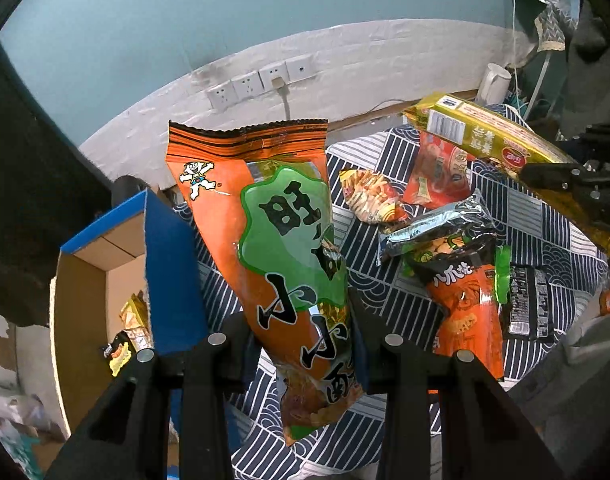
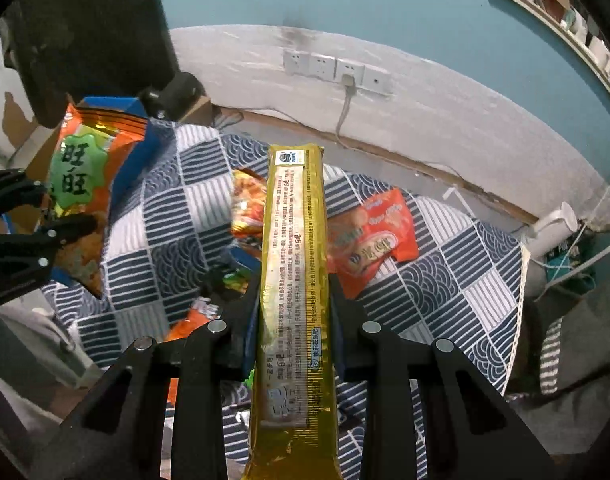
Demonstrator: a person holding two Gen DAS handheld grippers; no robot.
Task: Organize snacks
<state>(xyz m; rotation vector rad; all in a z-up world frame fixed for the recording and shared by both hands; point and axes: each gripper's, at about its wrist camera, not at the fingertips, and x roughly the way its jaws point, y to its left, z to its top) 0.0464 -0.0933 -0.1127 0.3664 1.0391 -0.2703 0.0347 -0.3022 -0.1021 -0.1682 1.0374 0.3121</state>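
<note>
Currently left gripper (image 1: 301, 344) clamped on orange bag (image 1: 281, 248), bag held above patterned cloth (image 1: 389, 312), just right of blue box (image 1: 165, 264). Right gripper (image 2: 293, 320) clamped on long gold pack (image 2: 293, 280), pack raised over cloth. Loose on cloth: red packet (image 2: 375, 236), silver-topped orange bag (image 1: 461, 280), small noodle packet (image 1: 371, 196). Some packets already inside box.
</note>
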